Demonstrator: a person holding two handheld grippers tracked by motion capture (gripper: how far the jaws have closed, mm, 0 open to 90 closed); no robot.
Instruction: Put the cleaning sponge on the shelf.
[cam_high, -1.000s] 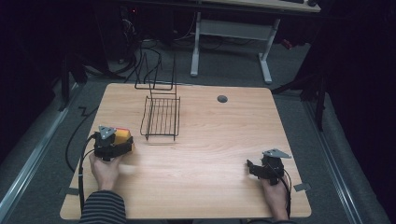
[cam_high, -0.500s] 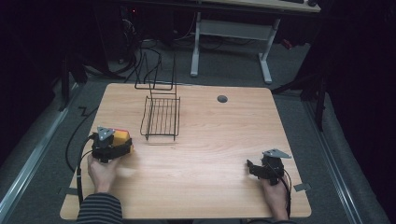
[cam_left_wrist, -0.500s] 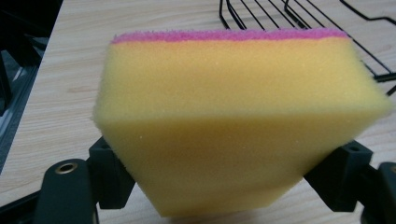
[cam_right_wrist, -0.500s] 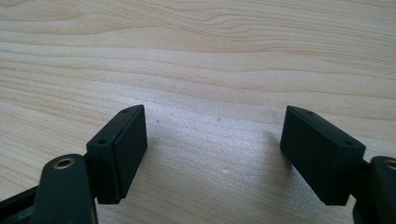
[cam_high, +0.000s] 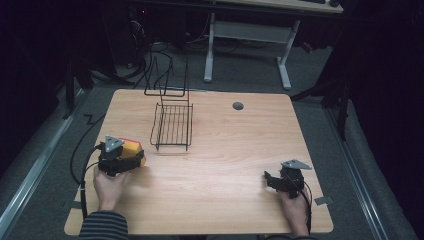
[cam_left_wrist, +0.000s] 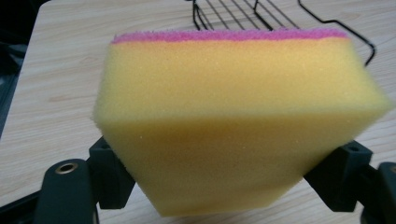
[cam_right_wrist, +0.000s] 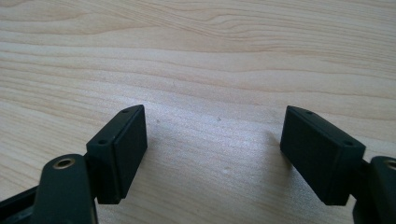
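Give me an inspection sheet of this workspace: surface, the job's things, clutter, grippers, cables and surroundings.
Surface: wooden table, a round grommet hole near the far edge.
Job's things: yellow sponge with a pink scrub layer; black wire rack beyond it.
Clutter: nothing seen.
Grippers: left gripper shut on the sponge; right gripper open over bare wood.
Cables: black cable trails from the left gripper over the table edge.
Surroundings: dark room, white desk frame behind.

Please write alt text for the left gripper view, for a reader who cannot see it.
A yellow sponge with a pink top layer is squeezed between the left gripper's two black jaws. Behind it, a black wire rack stands on the wooden table.
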